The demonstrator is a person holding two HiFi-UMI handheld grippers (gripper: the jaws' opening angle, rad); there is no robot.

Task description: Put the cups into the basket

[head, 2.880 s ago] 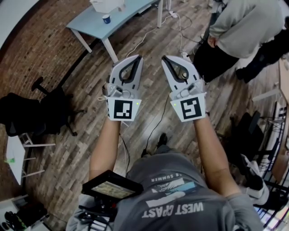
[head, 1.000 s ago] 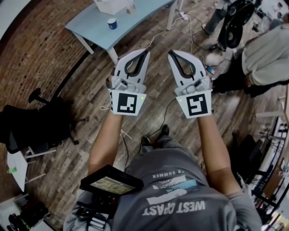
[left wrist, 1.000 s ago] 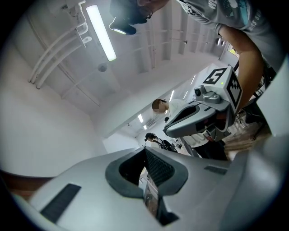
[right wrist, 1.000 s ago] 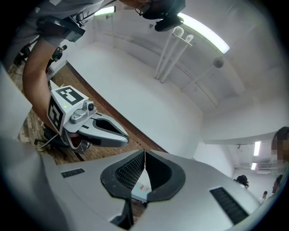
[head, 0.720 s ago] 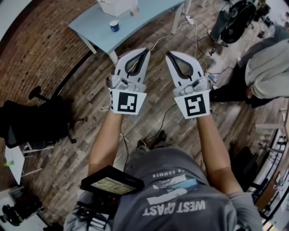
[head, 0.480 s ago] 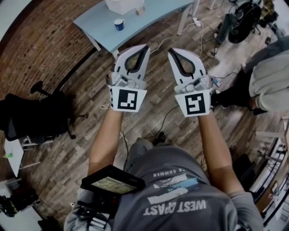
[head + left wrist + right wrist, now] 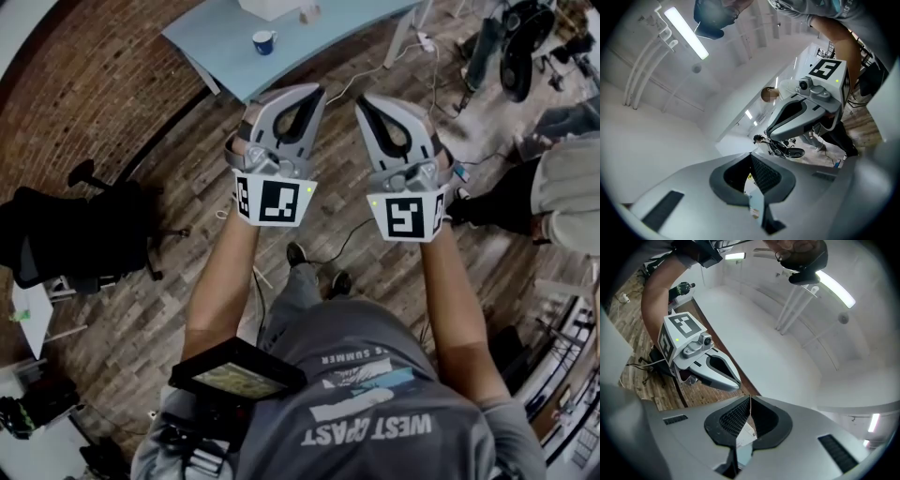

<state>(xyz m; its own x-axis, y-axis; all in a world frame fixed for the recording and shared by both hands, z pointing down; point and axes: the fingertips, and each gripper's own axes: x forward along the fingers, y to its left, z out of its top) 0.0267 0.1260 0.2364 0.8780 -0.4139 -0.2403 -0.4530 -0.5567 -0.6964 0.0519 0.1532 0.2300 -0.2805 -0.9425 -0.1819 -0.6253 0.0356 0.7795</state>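
A: Tool state, quick

B: Both closed, both empty. The left gripper point(image 7: 751, 155) has its jaws meeting at the tips with only air in the hollow behind them. The right gripper point(image 7: 750, 399) is the same, pads together, nothing held

A: Cup?

B: One blue cup point(image 7: 264, 41) stands on the pale blue table point(image 7: 211, 42). It is ahead of the left gripper's tips, a little to its outer side, well apart. It is farther from the right gripper, past its partner

A: Basket?

B: A white container point(image 7: 272, 6) sits beyond the cup, cut off by the frame edge. It may be the basket, can't tell. The small object point(image 7: 305, 13) beside it is too small to name

A: Handling?

B: My guess is small, light, stiff-walled and probably smooth, so it could slip. I can't tell the material, so treat it as breakable. Take it at the rim with one jaw inside and one outside, or across the body low down. The jaws need to open first

A: Arms?

B: Both forearms reach straight forward, near parallel. The grippers are side by side, near but apart, tips leaning slightly toward each other, marker cubes facing back at the head camera. Each gripper view catches wall, ceiling light and the other gripper alongside, so both point outward and somewhat up, not at the table

A: Stage?

B: Approach, I'd say. Nothing picked yet
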